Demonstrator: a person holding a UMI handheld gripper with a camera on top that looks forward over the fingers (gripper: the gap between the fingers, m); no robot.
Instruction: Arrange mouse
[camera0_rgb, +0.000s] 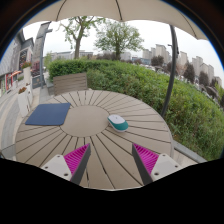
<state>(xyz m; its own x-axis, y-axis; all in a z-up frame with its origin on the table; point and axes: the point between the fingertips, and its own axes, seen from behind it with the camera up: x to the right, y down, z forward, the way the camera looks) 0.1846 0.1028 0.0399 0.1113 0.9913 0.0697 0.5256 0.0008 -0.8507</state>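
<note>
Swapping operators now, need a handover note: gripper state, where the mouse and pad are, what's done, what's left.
Gripper: open, empty, fingers apart above the near part of the round slatted table.
Mouse: on the bare table top just ahead of the fingers, slightly toward the right finger, untouched.
Mouse pad: dark blue, flat on the table, beyond the left finger, well apart from the mouse.
Done: nothing visible yet.
Left: grasp the mouse, then probably place it on the pad.

A pale grey-brown slatted table (95, 135) is seen bearing a dark blue mat (48, 114) and a teal and white mouse (118, 122), magenta pads (76, 158) are shown on the white fingers, and a green hedge (140, 80) is seen beyond.
</note>
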